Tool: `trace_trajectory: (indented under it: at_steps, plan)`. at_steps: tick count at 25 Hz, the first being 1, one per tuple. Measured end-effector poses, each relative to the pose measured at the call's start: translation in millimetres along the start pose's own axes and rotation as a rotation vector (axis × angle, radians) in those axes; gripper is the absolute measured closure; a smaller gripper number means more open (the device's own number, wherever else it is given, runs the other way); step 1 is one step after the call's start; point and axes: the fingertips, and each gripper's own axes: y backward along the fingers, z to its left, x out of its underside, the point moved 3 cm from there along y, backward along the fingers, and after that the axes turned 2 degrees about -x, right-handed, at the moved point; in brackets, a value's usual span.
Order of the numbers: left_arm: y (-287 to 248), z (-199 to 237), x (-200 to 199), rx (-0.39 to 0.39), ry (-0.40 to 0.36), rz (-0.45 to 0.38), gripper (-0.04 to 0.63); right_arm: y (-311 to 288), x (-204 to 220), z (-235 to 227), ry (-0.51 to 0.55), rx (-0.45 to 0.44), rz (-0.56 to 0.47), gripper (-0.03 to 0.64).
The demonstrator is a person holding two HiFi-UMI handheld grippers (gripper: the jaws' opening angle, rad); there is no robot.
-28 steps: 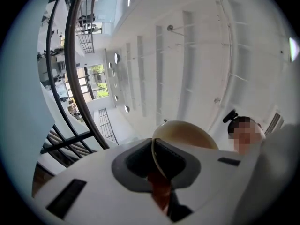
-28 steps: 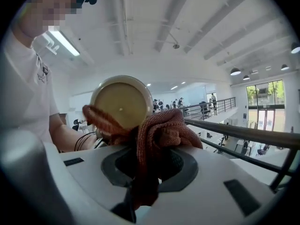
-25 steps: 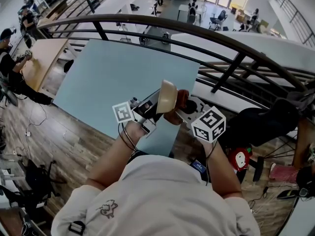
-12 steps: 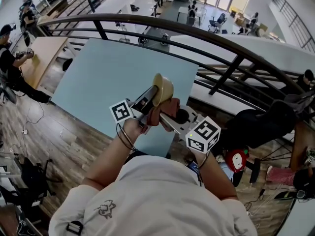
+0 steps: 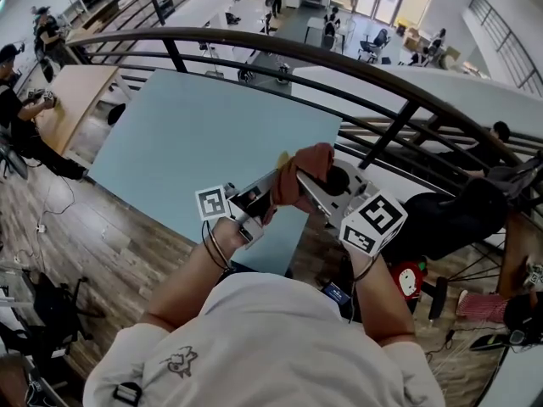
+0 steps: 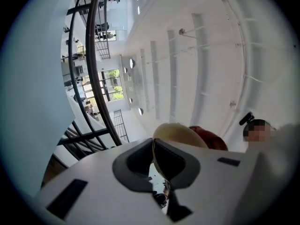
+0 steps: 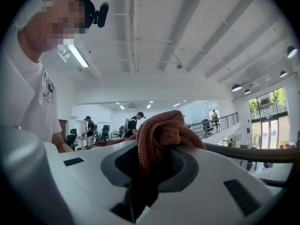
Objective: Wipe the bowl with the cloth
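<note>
Wiping looks well under way here. The left tool [image 6: 153,146] has the cream bowl [image 6: 180,131] by its rim, its jaws closing on that thin edge with the rim right between them. The bowl is up in the air in front of the person's chest, over the near corner of the pale blue surface [image 5: 195,134] as the head view has it, not resting on it. The right tool [image 7: 157,159] is clenched on the rust-red cloth [image 7: 161,130], with a thick bunch bulging out past the jaws. In the head view that bunch lies right over the bowl, and only a sliver of cream peeks out at the top. My read is that both things are picked up, the cloth is on the bowl, and the rubbing is the step in hand. How much of the bowl has been covered I can't tell, and no dirt or wet shows either way. Left to do, I'd say, is finishing the rub and then setting things down. As for writing, nothing is readable: the marker cube [image 5: 373,223] on each tool shows black-and-white square patterns and no letters. The dark graphic on the white shirt [image 5: 182,360] is too small to read, and the bowl and cloth show no label.
</note>
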Motion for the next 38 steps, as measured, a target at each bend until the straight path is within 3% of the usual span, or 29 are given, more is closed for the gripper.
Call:
trace_trajectory:
  at_steps: [4, 12, 22, 28, 38]
  plan:
    - [-10, -25, 19, 0.092, -0.011, 0.063, 0.572, 2, -8, -17, -0.029, 0.015, -0.015, 0.522]
    - [-13, -30, 17, 0.129, -0.022, 0.075, 0.572, 1, 2, -38, -0.084, 0.041, -0.018, 0.522]
    - [-18, -45, 2, 0.242, 0.067, -0.028, 0.571, -11, 43, -40, -0.207, 0.031, 0.053, 0.523]
    - [-15, -41, -8, 0.199, 0.051, -0.087, 0.565, -19, 72, -21, -0.301, -0.004, 0.079, 0.525]
    - [-10, -20, -27, 0.036, -0.034, -0.174, 0.563, -26, 107, 19, -0.368, -0.074, 0.133, 0.522]
